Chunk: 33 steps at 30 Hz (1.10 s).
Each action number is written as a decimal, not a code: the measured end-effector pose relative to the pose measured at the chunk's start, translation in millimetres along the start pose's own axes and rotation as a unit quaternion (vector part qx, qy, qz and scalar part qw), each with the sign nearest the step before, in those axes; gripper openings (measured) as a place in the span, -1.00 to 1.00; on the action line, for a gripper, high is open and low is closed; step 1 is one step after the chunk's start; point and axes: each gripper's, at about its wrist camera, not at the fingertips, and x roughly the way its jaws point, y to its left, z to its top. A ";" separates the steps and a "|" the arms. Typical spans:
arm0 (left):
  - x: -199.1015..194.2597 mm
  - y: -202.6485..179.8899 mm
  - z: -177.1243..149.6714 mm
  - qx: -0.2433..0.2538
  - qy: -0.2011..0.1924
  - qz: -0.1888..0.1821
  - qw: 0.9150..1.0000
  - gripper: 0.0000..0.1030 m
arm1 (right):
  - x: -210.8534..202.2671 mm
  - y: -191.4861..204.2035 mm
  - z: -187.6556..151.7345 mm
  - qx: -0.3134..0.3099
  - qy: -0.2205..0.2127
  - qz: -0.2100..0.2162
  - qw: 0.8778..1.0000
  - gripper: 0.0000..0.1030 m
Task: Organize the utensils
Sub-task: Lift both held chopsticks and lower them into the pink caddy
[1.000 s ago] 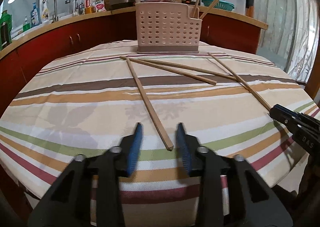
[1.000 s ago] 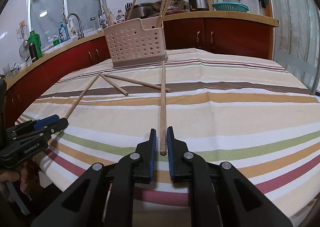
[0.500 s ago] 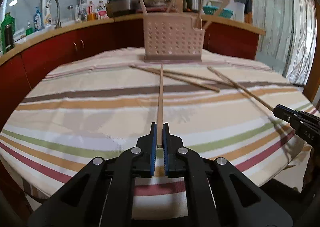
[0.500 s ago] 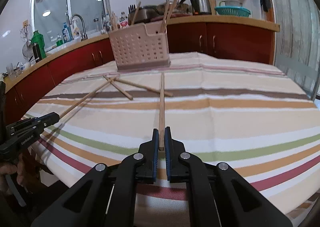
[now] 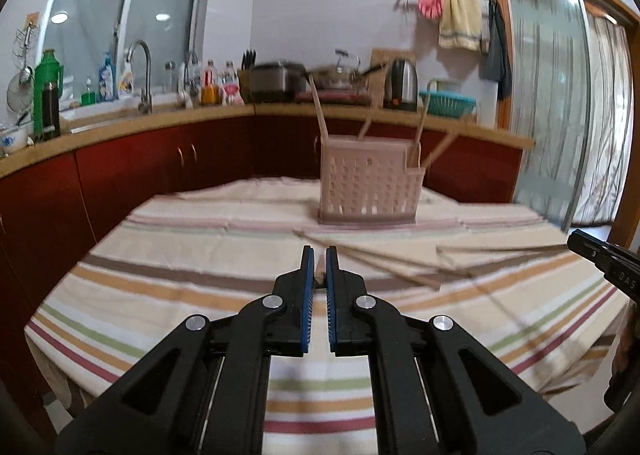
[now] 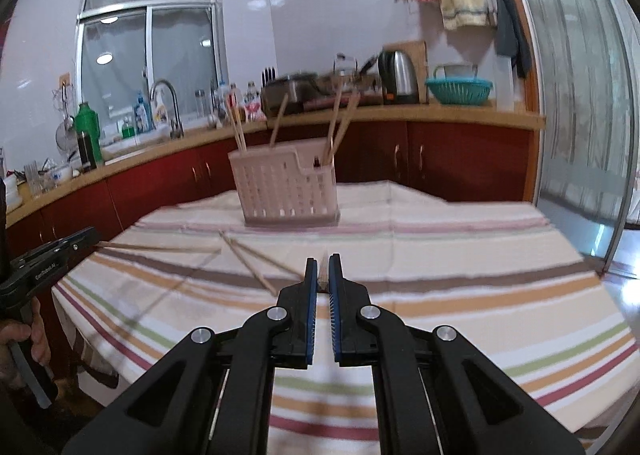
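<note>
Home kitchen. Red-doored base cabinets (image 6: 472,159) under a tan countertop (image 6: 460,115) wrap the room. Sink tap (image 5: 142,75) below a sliding window (image 6: 148,67), with detergent bottles beside it. Electric kettle (image 6: 398,75), knife block (image 5: 248,59), teal colander (image 6: 458,89). Towel (image 5: 460,21) and pink rubber gloves (image 5: 430,3) on a wall rail. Striped tablecloth (image 5: 200,267) on the table.

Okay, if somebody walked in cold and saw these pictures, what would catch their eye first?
Probably the two black grippers, left gripper and right gripper, each with jaws shut on a chopstick above the striped tablecloth. Next, the pink holder at the far side with chopsticks sticking out, and two loose chopsticks lying before it.
</note>
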 end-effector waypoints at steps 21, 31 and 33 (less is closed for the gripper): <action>23.8 -3.9 72.7 0.026 -0.048 -0.017 0.998 -0.88 | 35.6 10.2 63.6 -0.015 -0.020 0.030 0.999 -0.87; 54.2 2.6 96.5 0.030 -0.057 -0.022 0.998 -0.87 | 71.0 21.2 93.0 -0.033 -0.010 0.039 0.999 -0.87; 60.0 3.2 100.7 0.030 -0.058 -0.023 0.998 -0.87 | 77.6 22.7 98.0 -0.034 -0.010 0.040 0.999 -0.87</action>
